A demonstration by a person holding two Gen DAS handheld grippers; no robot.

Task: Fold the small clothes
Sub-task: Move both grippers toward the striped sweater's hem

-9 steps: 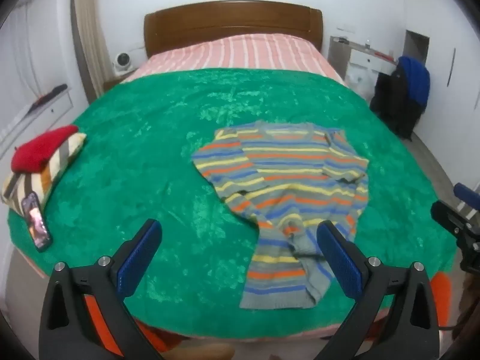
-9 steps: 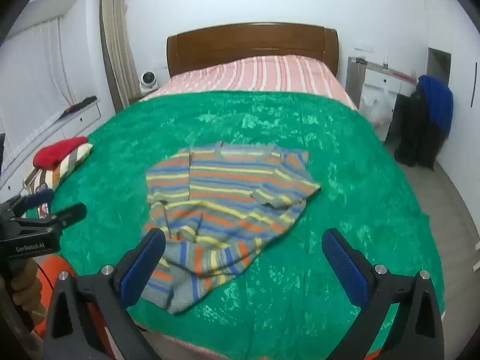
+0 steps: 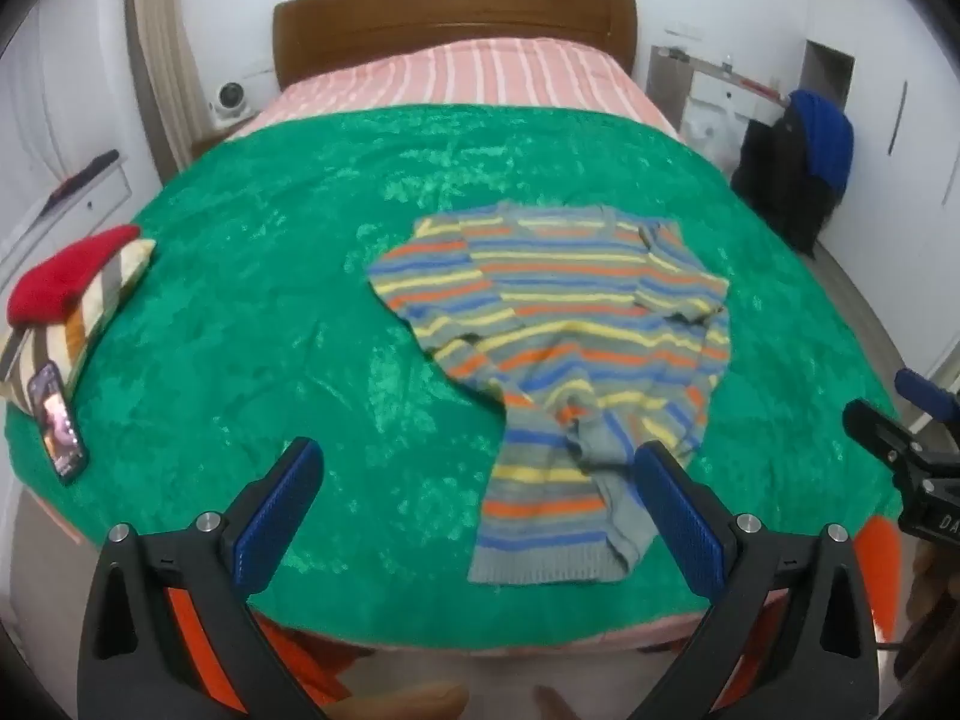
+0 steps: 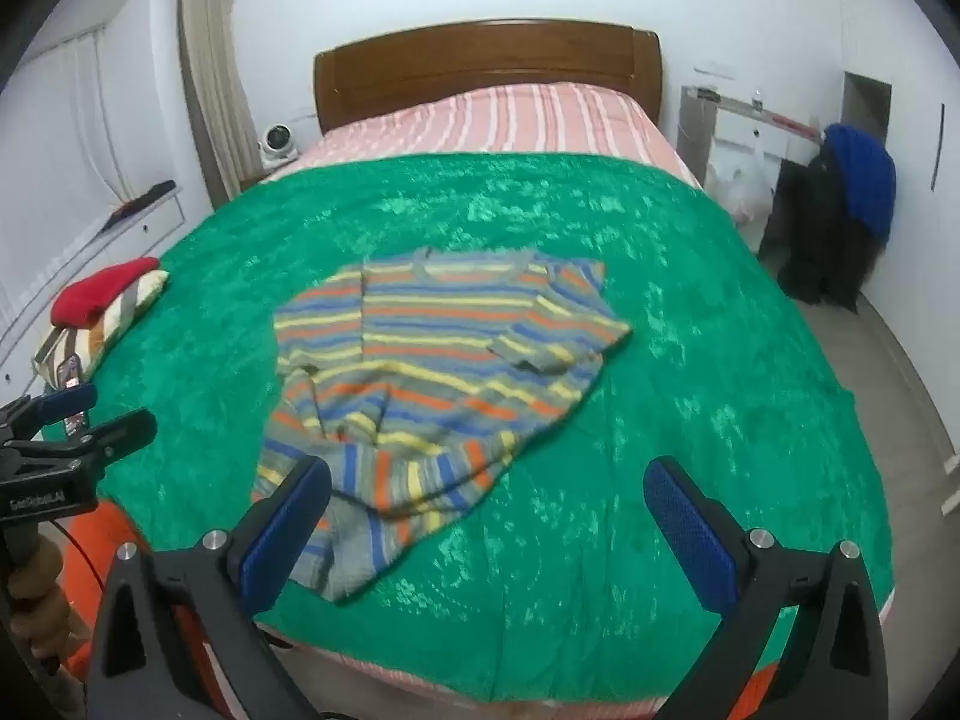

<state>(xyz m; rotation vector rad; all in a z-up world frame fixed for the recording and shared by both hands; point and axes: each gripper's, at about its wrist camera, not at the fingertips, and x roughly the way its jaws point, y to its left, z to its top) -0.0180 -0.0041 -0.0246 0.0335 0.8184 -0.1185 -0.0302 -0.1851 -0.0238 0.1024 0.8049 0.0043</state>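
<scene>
My left gripper (image 3: 477, 507) hangs with its blue-padded fingers (image 3: 279, 507) spread wide and nothing between them, above the near edge of the green blanket (image 3: 252, 324). My right gripper (image 4: 489, 519) is likewise released, its fingers (image 4: 690, 531) parted and empty over the same near edge.

The striped sweater (image 3: 564, 360) lies on the blanket, partly folded: both sleeves are turned in across the body and the lower hem is rumpled and bunched toward the near edge of the bed. In the left view my right-hand finger pad overlaps the sweater's hem; I cannot tell whether it touches the cloth. In the right view the sweater (image 4: 432, 372) sits toward my left finger.

Well to the left of the sweater, at the blanket's edge, a red garment (image 3: 66, 276) rests on a folded striped one (image 3: 90, 318), with a phone (image 3: 57, 420) just beside them. Beyond the sweater are the pink striped sheet (image 3: 480, 72) and the wooden headboard (image 3: 450, 18).
</scene>
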